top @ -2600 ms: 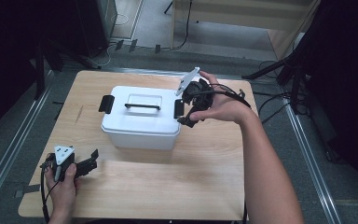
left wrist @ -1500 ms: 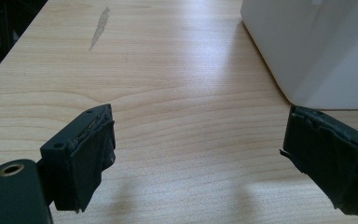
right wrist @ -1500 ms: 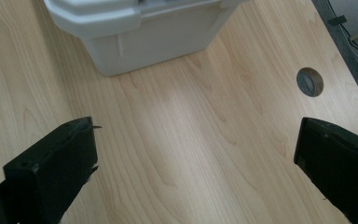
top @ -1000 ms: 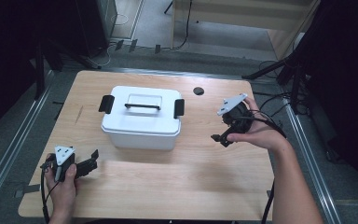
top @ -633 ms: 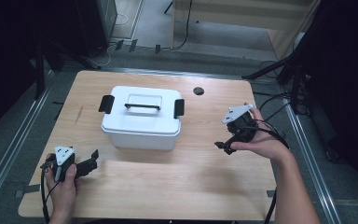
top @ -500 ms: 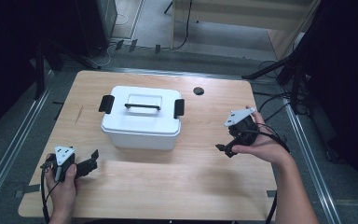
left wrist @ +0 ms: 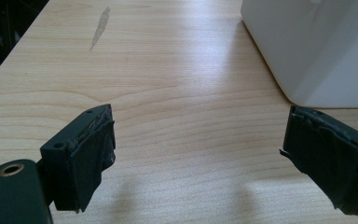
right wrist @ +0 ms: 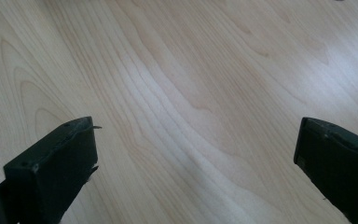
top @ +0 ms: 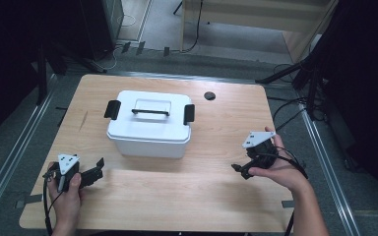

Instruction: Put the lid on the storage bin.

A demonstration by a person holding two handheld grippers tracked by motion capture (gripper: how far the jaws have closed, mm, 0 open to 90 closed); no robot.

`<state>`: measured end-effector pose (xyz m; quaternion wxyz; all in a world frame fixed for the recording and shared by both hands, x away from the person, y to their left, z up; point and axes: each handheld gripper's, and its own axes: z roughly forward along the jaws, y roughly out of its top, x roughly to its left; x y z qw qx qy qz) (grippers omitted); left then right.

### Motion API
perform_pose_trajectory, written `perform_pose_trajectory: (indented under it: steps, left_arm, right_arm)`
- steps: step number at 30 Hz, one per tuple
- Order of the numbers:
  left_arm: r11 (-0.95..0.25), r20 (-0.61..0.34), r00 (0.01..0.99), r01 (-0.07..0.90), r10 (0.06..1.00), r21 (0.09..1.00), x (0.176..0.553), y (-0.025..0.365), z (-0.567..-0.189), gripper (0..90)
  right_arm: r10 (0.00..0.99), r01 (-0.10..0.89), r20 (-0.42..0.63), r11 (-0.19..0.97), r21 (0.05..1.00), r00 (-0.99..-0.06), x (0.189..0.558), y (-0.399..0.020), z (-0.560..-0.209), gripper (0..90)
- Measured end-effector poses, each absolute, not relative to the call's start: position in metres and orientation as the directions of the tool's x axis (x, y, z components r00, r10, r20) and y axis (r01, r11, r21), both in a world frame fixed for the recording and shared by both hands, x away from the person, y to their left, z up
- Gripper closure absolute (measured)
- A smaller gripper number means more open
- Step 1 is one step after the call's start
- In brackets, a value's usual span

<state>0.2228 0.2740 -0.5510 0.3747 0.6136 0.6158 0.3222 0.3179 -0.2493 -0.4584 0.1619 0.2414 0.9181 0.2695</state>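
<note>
Here, the box (top: 150, 124) is sitting lid-on at the middle of the table (top: 216, 196), its long axis running left to right, a black latch at each short end and a handle on top. Both grippers are lying well nearer the person than the box. The left gripper (top: 94, 173) is resting at the near left corner, pointing right and slightly away, and the box's near left corner is showing just ahead and to the right of its jaws in the left gripper view (left wrist: 317, 51). The right gripper (top: 239, 169) is lying at the right side, well apart from the box, its jaws aiming left over bare wood. Both are standing wide open and gripping nothing. Judging by that, the left is the nearer one, and either would have to travel forward and inward to reach a latch.
</note>
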Motion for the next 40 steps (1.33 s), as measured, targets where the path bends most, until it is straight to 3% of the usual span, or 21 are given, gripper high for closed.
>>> perform_pose_trajectory:
  steps: [21,40]
  left_arm:
    - [0.003,-0.027,0.04,0.508,0.999,0.861,0.221,0.27,-0.551,9.7]
    - [0.018,-0.032,0.02,0.49,0.999,0.872,0.22,0.27,-0.551,9.7]
  right_arm:
    - [0.679,0.425,-0.123,0.58,0.695,-0.724,0.277,-0.301,-0.512,0.0]
    - [0.729,0.395,-0.042,0.417,0.819,-0.683,0.253,-0.329,-0.539,0.0]
